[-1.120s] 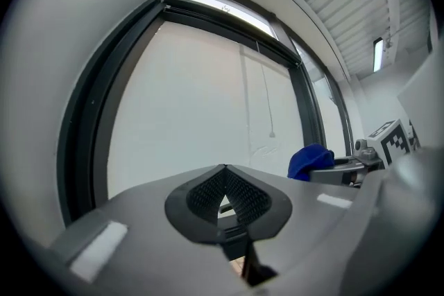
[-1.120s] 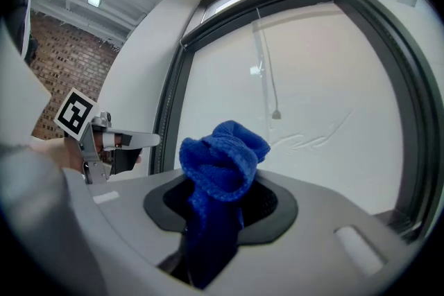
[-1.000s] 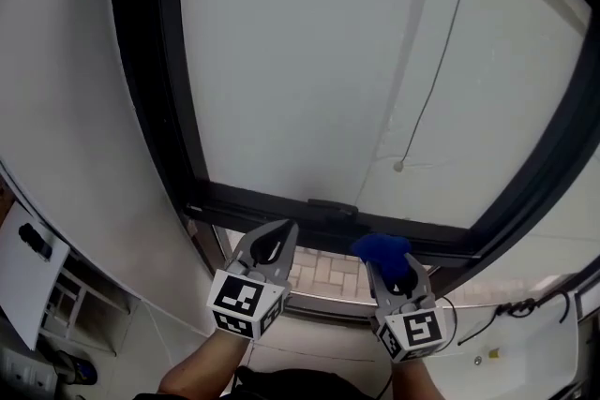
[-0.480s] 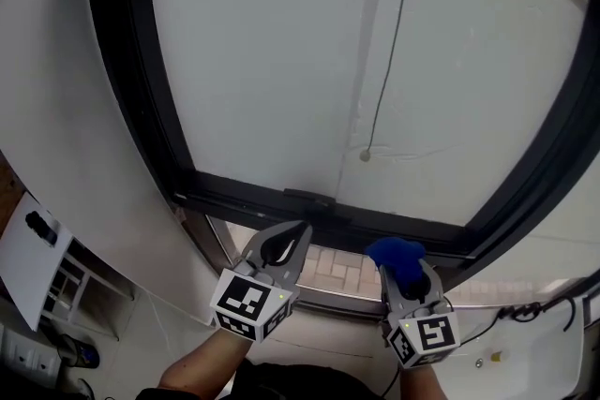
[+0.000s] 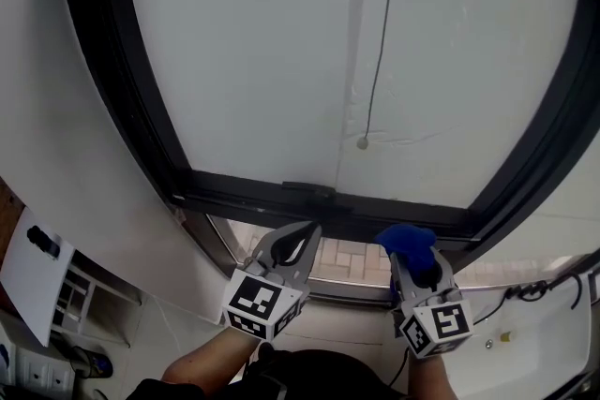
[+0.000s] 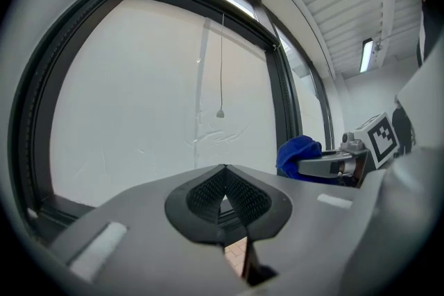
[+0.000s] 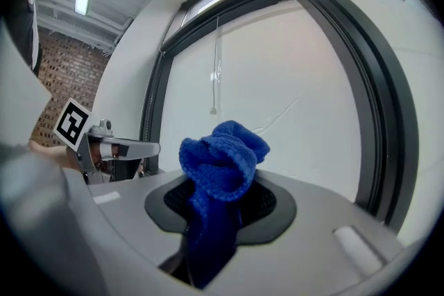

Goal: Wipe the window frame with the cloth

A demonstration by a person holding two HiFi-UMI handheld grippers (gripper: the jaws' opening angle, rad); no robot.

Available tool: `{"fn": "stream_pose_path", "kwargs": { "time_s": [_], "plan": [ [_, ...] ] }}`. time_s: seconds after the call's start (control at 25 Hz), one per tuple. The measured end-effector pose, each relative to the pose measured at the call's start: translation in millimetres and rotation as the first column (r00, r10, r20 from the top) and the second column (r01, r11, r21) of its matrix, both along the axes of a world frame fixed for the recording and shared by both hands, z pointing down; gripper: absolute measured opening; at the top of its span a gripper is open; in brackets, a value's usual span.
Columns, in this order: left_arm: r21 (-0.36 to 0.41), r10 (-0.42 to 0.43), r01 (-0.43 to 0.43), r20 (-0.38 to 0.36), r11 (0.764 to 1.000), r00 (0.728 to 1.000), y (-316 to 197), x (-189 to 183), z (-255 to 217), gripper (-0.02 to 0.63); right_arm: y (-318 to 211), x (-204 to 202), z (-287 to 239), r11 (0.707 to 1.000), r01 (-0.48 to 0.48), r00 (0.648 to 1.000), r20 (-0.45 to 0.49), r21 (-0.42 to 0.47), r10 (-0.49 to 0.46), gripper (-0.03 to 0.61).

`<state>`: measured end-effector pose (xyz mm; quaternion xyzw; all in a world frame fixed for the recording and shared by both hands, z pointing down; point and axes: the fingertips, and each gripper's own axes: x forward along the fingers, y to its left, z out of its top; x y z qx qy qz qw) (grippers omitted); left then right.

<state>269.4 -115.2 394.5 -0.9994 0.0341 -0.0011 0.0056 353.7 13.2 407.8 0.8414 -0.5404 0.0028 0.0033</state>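
A: Over the last second both grippers slid right in the head view, and the pull cord (image 5: pixel 362 143) drifted left. It looked like the head turning as much as the hands moving. Their spacing held.

B: Right gripper (image 5: pixel 411 256) state?

A: Clamped on the blue cloth (image 5: pixel 405 239). In the right gripper view the cloth was pinched between the jaws, with a wad bunched up above the tips and a tail hanging down behind them.

B: Left gripper (image 5: pixel 307 229)?

A: Jaws pressed together with nothing between them. It was held beside the right one, apart from it, and doing no work.

B: Where was the cloth relative to the window frame (image 5: pixel 272 195)?

A: From the head view it sat right at the dark bottom rail, toward the right end. I couldn't confirm contact. In the right gripper view the frame looked a little way ahead of the wad, so I judged it near but not pressing.

B: Progress?

A: Early, by my read. The cloth was gripped and brought to the rail. The frame showed no streaks or cleaner patches, so I couldn't tell if any of it had been wiped.

B: What was left?

A: Probably all of it: the bottom rail, both side members and the top. The left gripper wasn't needed.
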Motion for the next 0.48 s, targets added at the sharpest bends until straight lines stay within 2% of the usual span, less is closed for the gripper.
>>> {"fn": "stream_pose_path", "kwargs": {
  "time_s": [0.16, 0.32, 0.48],
  "plan": [
    [-0.005, 0.060, -0.060, 0.018, 0.998, 0.998, 2, 0, 6, -0.008, 0, -2, -4, 1.000, -0.025, 1.000, -0.017, 0.007, 0.025, 0.133],
    [0.078, 0.145, -0.144, -0.009, 0.987, 0.989, 13, -2, -1, -0.008, -4, -7, -4, 0.999, -0.040, 0.999, -0.008, 0.010, 0.040, 0.133],
    [0.068, 0.151, -0.150, -0.003, 0.986, 0.989, 8, -6, -3, -0.008, -8, -9, -1, 0.998, -0.059, 0.998, 0.000, 0.013, 0.059, 0.132]
  ]
}}
